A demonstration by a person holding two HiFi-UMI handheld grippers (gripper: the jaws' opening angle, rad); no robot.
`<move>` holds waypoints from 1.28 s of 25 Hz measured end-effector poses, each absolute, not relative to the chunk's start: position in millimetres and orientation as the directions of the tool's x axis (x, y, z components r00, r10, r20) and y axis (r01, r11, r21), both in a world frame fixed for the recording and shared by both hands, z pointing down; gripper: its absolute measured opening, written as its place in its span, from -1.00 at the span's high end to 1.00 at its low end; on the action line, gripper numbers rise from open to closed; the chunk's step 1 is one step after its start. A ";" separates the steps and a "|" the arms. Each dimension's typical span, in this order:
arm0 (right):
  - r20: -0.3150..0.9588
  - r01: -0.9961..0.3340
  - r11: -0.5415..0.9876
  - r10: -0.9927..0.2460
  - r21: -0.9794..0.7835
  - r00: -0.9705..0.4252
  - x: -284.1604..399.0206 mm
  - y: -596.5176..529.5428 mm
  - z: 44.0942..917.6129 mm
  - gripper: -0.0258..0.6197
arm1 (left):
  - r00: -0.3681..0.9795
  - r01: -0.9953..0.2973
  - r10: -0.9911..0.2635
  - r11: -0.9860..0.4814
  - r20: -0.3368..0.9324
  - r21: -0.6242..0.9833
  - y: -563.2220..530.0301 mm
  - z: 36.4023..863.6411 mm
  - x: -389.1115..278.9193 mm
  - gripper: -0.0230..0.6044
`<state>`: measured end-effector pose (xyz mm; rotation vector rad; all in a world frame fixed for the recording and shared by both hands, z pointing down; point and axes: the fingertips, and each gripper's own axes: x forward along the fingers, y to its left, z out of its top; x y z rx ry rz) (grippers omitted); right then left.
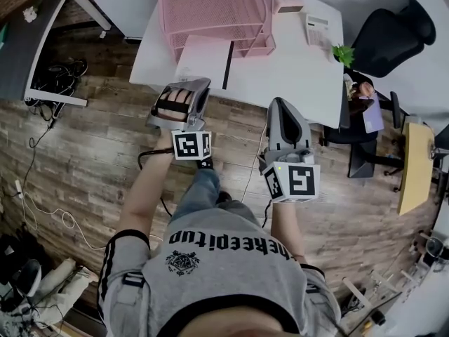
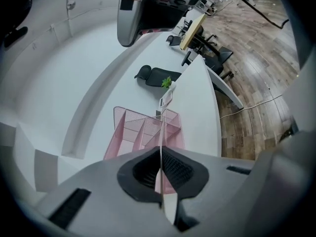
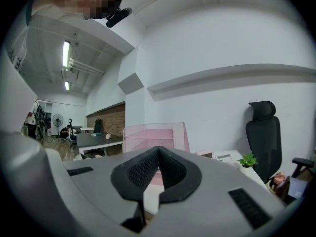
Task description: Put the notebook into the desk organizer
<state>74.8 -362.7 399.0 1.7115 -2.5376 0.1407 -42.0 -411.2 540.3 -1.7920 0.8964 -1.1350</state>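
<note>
Room and surface, placed from the pink mesh desk organizer.

- Far left of it: dark-topped table, with loose cables on the wood-plank floor.
- Under it: white desk, against a white wall.
- Directly in front of it: notebook, flat on the desk and outside the organizer (pale cover, black spine on its right side).
- Nearer than the notebook, by the desk's front edge: left gripper, fingers pressed together with nothing between them. Its own view looks along the closed pads to the organizer's dividers.
- To the right of that: right gripper, fingers likewise together and empty.
- Right of the organizer, on the desk: small pink item, calculator, potted plant.
- Beyond the desk's right end: black office chair.
- Far right: wooden-topped desk.
</note>
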 end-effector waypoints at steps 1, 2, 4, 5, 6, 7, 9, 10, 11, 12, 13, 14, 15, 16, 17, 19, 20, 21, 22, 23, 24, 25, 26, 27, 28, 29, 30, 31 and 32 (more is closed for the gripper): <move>0.121 -0.930 0.366 -0.922 -0.033 -0.368 76.7 -363.4 400.8 0.92 | 0.340 -0.146 -0.871 -0.421 0.354 -0.895 -413.6 542.9 -41.0 0.90; 0.127 -0.932 0.361 -0.924 -0.034 -0.362 78.2 -363.9 402.8 0.92 | 0.338 -0.154 -0.871 -0.425 0.357 -0.892 -416.2 545.2 -40.6 0.90; 0.137 -0.935 0.354 -0.925 -0.031 -0.355 79.7 -364.3 406.4 0.92 | 0.331 -0.171 -0.872 -0.432 0.361 -0.885 -422.4 549.1 -41.2 0.90; 0.142 -0.936 0.352 -0.925 -0.029 -0.352 80.3 -364.5 408.4 0.92 | 0.328 -0.181 -0.871 -0.438 0.365 -0.881 -426.1 551.0 -41.9 0.90; 0.147 -0.937 0.348 -0.926 -0.029 -0.348 81.1 -364.9 410.6 0.92 | 0.324 -0.190 -0.870 -0.444 0.371 -0.875 -430.0 553.3 -42.4 0.90; 0.154 -0.938 0.344 -0.926 -0.028 -0.345 82.0 -365.5 413.1 0.92 | 0.320 -0.196 -0.869 -0.451 0.378 -0.871 -434.0 556.0 -42.8 0.90; 0.167 -0.941 0.337 -0.927 -0.029 -0.337 83.6 -367.3 417.9 0.92 | 0.312 -0.199 -0.865 -0.464 0.393 -0.863 -441.8 561.7 -43.1 0.90; 0.172 -0.942 0.333 -0.927 -0.029 -0.333 84.3 -367.9 420.0 0.92 | 0.308 -0.200 -0.863 -0.470 0.400 -0.860 -445.5 564.3 -43.1 0.90; 0.177 -0.944 0.329 -0.928 -0.029 -0.329 85.0 -368.1 421.9 0.92 | 0.305 -0.200 -0.861 -0.476 0.407 -0.856 -449.1 566.7 -43.0 0.90; 0.182 -0.945 0.325 -0.928 -0.028 -0.324 85.5 -367.9 423.3 0.92 | 0.302 -0.201 -0.858 -0.483 0.415 -0.852 -452.6 568.8 -42.9 0.90; 0.185 -0.946 0.322 -0.929 -0.026 -0.321 85.8 -367.5 424.2 0.92 | 0.300 -0.204 -0.855 -0.490 0.422 -0.848 -456.2 570.4 -42.7 0.90; 0.188 -0.947 0.319 -0.929 -0.023 -0.318 86.0 -367.1 424.8 0.92 | 0.298 -0.209 -0.853 -0.497 0.429 -0.842 -460.1 571.7 -42.7 0.90; 0.192 -0.949 0.315 -0.930 -0.021 -0.313 86.5 -366.8 425.7 0.92 | 0.297 -0.215 -0.850 -0.505 0.436 -0.836 -464.3 572.9 -42.6 0.90; 0.196 -0.950 0.310 -0.931 -0.019 -0.308 87.5 -366.8 426.6 0.92 | 0.294 -0.223 -0.846 -0.514 0.445 -0.828 -468.8 574.4 -42.6 0.89; 0.200 -0.952 0.305 -0.932 -0.017 -0.302 88.8 -366.8 427.6 0.92 | 0.290 -0.231 -0.841 -0.525 0.458 -0.819 -473.5 576.2 -42.4 0.89; 0.209 -0.957 0.290 -0.935 -0.013 -0.287 92.7 -366.7 429.5 0.92 | 0.282 -0.247 -0.828 -0.552 0.486 -0.797 -481.9 579.6 -41.5 0.89; 0.212 -0.959 0.284 -0.937 -0.011 -0.279 94.7 -366.4 430.1 0.92 | 0.279 -0.255 -0.821 -0.563 0.498 -0.786 -485.5 581.0 -40.7 0.88; 0.215 -0.961 0.278 -0.938 -0.009 -0.273 96.6 -366.0 430.6 0.92 | 0.277 -0.262 -0.816 -0.573 0.508 -0.777 -488.7 582.3 -39.7 0.86; 0.218 -0.962 0.272 -0.939 -0.006 -0.266 98.6 -365.7 431.1 0.92 | 0.275 -0.269 -0.811 -0.580 0.516 -0.769 -491.7 583.3 -38.5 0.84; 0.221 -0.964 0.267 -0.940 -0.004 -0.261 100.5 -365.7 431.6 0.92 | 0.274 -0.276 -0.808 -0.586 0.521 -0.762 -494.7 583.9 -37.1 0.83; 0.223 -0.965 0.263 -0.940 -0.002 -0.256 102.0 -365.9 432.0 0.92 | 0.274 -0.282 -0.806 -0.590 0.525 -0.757 -497.6 584.1 -35.6 0.82; 0.225 -0.966 0.259 -0.941 -0.001 -0.253 103.1 -366.1 432.3 0.92 | 0.273 -0.288 -0.804 -0.592 0.528 -0.752 -500.4 584.1 -34.1 0.81; 0.227 -0.967 0.257 -0.941 0.000 -0.250 104.1 -366.2 432.5 0.92 | 0.273 -0.294 -0.802 -0.595 0.531 -0.748 -503.0 584.2 -32.7 0.80; 0.228 -0.967 0.254 -0.942 0.001 -0.247 104.8 -366.0 432.9 0.92 | 0.272 -0.298 -0.800 -0.598 0.535 -0.744 -505.4 584.7 -31.3 0.78; 0.230 -0.968 0.252 -0.942 0.003 -0.245 105.5 -365.8 433.2 0.92 | 0.270 -0.303 -0.796 -0.604 0.541 -0.737 -507.6 585.8 -30.2 0.76; 0.231 -0.968 0.250 -0.942 0.005 -0.242 106.1 -365.5 433.5 0.92 | 0.268 -0.309 -0.791 -0.611 0.549 -0.729 -509.9 587.0 -29.3 0.72; 0.233 -0.969 0.248 -0.943 0.006 -0.240 106.7 -365.3 433.7 0.92 | 0.266 -0.318 -0.787 -0.617 0.556 -0.720 -512.5 588.0 -28.6 0.66; 0.234 -0.969 0.246 -0.943 0.007 -0.237 107.2 -365.4 433.7 0.92 | 0.265 -0.331 -0.785 -0.620 0.561 -0.711 -515.3 588.3 -28.2 0.64; 0.234 -0.970 0.244 -0.943 0.007 -0.235 107.8 -365.8 433.9 0.92 | 0.265 -0.346 -0.783 -0.622 0.563 -0.703 -518.2 588.1 -27.9 0.62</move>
